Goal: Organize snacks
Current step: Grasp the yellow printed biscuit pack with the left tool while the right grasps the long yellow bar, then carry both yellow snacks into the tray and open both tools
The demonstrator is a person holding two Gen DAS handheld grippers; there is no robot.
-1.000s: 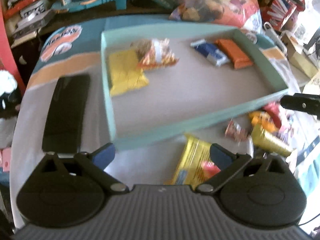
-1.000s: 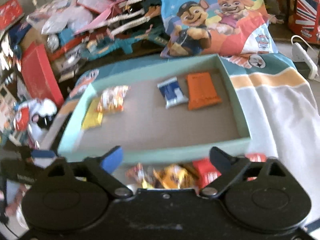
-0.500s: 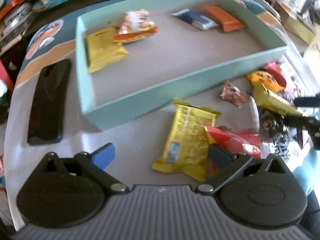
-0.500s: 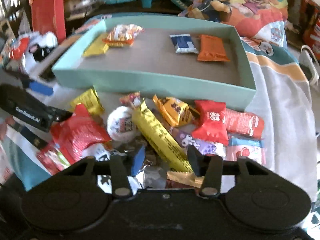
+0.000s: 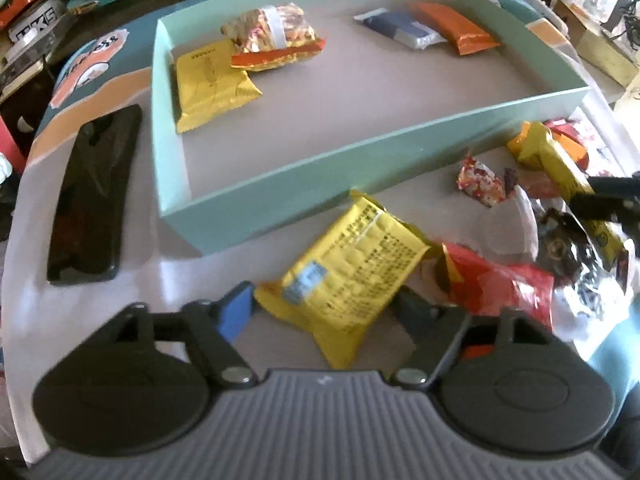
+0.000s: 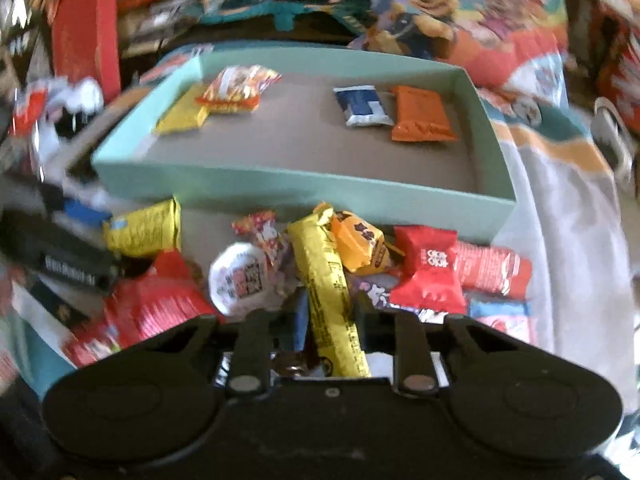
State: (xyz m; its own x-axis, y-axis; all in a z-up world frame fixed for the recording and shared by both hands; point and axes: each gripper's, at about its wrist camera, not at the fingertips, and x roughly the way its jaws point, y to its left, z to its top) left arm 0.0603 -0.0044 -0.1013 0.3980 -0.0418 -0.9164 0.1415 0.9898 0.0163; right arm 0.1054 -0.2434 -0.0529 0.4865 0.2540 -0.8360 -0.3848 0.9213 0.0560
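A mint-green tray (image 5: 304,192) (image 6: 280,188) holds a yellow packet (image 5: 208,84), an orange-and-clear snack bag (image 5: 272,40), a blue packet (image 5: 400,32) and an orange packet (image 5: 456,32). Loose snacks lie in front of it. My left gripper (image 5: 320,308) is open around a flat yellow packet (image 5: 348,268) on the table. My right gripper (image 6: 328,316) is shut on a long yellow bar (image 6: 324,284), which also shows in the left wrist view (image 5: 568,176).
A black phone (image 5: 92,196) lies left of the tray. The loose pile includes a red bag (image 5: 500,284), a red square packet (image 6: 428,268), an orange candy (image 6: 360,244) and a round white cup (image 6: 240,276). Toys and boxes crowd the back.
My left gripper has dropped towards the flat yellow packet, its fingers now on either side of it. My right gripper has narrowed and closed on the long yellow bar.
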